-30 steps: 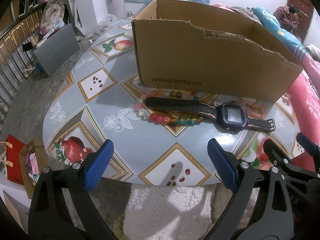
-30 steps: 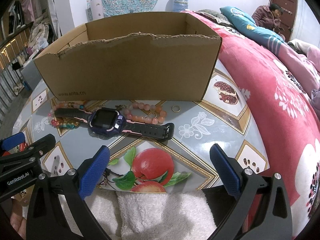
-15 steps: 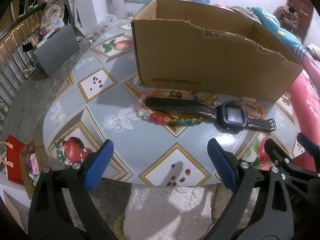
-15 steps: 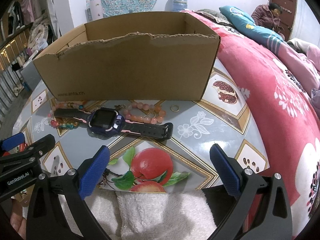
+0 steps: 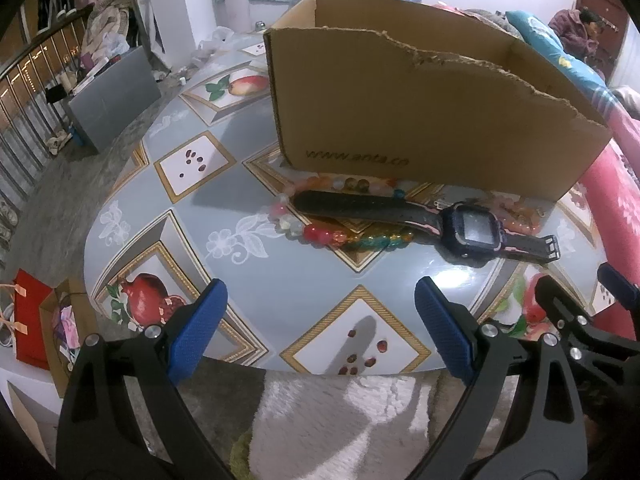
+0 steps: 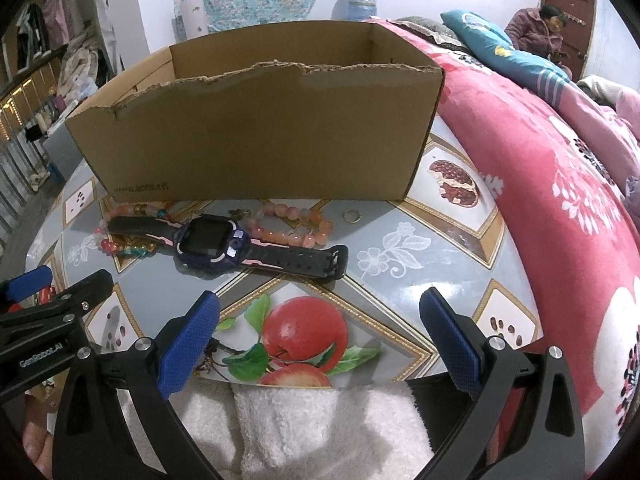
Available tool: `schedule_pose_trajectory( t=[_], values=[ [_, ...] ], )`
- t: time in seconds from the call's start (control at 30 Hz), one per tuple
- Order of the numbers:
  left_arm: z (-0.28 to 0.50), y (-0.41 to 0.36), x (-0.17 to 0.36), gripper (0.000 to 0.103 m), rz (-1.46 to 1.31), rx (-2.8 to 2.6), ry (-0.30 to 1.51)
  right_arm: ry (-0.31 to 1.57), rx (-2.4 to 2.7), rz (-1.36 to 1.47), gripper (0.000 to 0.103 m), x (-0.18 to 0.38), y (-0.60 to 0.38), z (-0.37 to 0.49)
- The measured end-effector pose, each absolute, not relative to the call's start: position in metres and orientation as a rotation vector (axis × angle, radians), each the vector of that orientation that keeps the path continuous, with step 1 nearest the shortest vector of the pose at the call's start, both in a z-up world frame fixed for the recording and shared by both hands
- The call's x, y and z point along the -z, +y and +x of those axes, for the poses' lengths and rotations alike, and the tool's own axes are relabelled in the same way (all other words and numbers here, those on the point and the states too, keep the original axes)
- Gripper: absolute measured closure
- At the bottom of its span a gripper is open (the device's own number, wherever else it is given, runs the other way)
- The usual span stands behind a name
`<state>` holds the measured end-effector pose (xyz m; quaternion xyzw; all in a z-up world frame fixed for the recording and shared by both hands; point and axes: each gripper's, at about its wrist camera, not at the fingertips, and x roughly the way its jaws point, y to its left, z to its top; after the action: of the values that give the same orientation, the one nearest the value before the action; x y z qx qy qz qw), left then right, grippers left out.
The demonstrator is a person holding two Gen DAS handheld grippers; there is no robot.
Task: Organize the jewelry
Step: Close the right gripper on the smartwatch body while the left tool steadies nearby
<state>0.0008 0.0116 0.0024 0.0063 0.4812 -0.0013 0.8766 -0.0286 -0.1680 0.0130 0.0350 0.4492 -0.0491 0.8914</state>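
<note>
A dark blue watch [image 5: 472, 230] [image 6: 210, 242] with a black and pink strap lies flat on the table in front of an open cardboard box [image 5: 420, 120] [image 6: 260, 136]. Under its strap lies a multicoloured bead bracelet [image 5: 336, 236] [image 6: 120, 246]. A pink bead bracelet [image 6: 296, 224] [image 5: 520, 216] and a small ring [image 6: 351, 216] lie further right. My left gripper [image 5: 320, 320] is open at the table's near edge, holding nothing. The right gripper [image 6: 320, 320] is open too, over the apple print, short of the watch.
The round table [image 5: 192, 200] has a fruit-patterned cover. A red floral quilt [image 6: 560, 184] borders it on the right, with a person sitting far back. White fluffy fabric [image 6: 320, 428] lies below the near edge. A grey box [image 5: 112, 100] and bags [image 5: 32, 320] sit on the floor at left.
Both grippers have crept slightly forward toward the table; the jewelry and box have not moved.
</note>
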Motion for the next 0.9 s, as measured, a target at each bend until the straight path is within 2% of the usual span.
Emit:
schedule_pose_trajectory(
  t=[0.23,0.43,0.53,0.67,0.9],
  values=[
    [0.004,0.032,0.004,0.012,0.021,0.007,0.974,0.866,-0.027,0.065,0.005,-0.019,-0.163,-0.028],
    [0.010,0.049,-0.003,0.012,-0.015,0.126,0.864,0.831,-0.129,0.049,0.007,-0.019,-0.161,-0.023],
    [0.018,0.058,-0.008,0.012,-0.110,0.205,0.823,0.836,-0.184,0.028,0.018,-0.014,-0.155,-0.015],
    [0.040,0.054,-0.004,0.012,-0.143,0.230,0.890,0.828,-0.242,0.017,0.034,-0.011,-0.149,-0.004],
    [0.062,0.049,0.005,0.012,-0.238,0.285,0.919,0.852,-0.301,0.004,0.050,0.002,-0.140,0.011]
  ],
)
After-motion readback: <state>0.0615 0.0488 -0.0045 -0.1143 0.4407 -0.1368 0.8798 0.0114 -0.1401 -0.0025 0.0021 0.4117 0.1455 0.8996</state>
